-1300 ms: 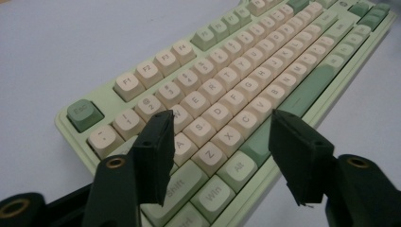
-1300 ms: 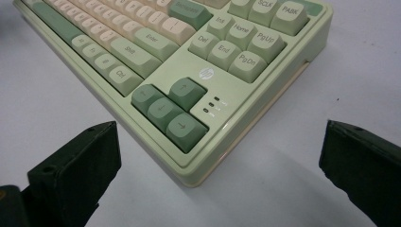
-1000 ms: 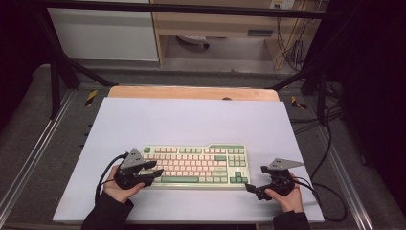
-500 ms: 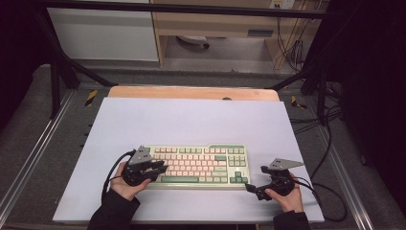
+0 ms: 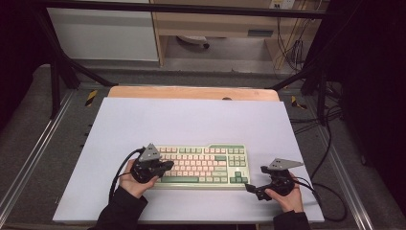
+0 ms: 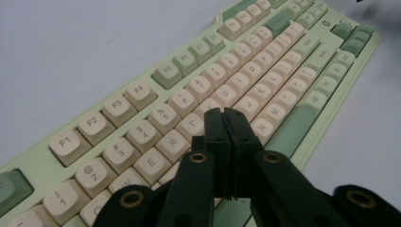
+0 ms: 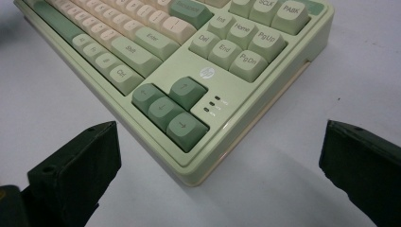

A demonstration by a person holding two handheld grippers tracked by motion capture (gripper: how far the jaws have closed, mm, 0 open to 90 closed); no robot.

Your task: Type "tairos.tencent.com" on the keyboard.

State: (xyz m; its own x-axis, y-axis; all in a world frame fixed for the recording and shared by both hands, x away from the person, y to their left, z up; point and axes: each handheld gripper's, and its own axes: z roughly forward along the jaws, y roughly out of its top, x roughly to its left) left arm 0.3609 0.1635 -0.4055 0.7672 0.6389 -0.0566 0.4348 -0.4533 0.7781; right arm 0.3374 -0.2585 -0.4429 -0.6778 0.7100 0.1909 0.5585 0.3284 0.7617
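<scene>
With your left gripper (image 6: 225,120) just closed to pads touching (nothing between them) and poised over the keyboard (image 5: 201,165) letter rows at the table's (image 5: 191,120) near edge, no keypress looks made yet, right gripper (image 7: 217,156) wide open, empty, by the arrow-key corner.

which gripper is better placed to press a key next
Left. The left gripper has just closed its jaws, with nothing between them, over the keyboard letter keys; the right gripper sits open off its corner.
</scene>
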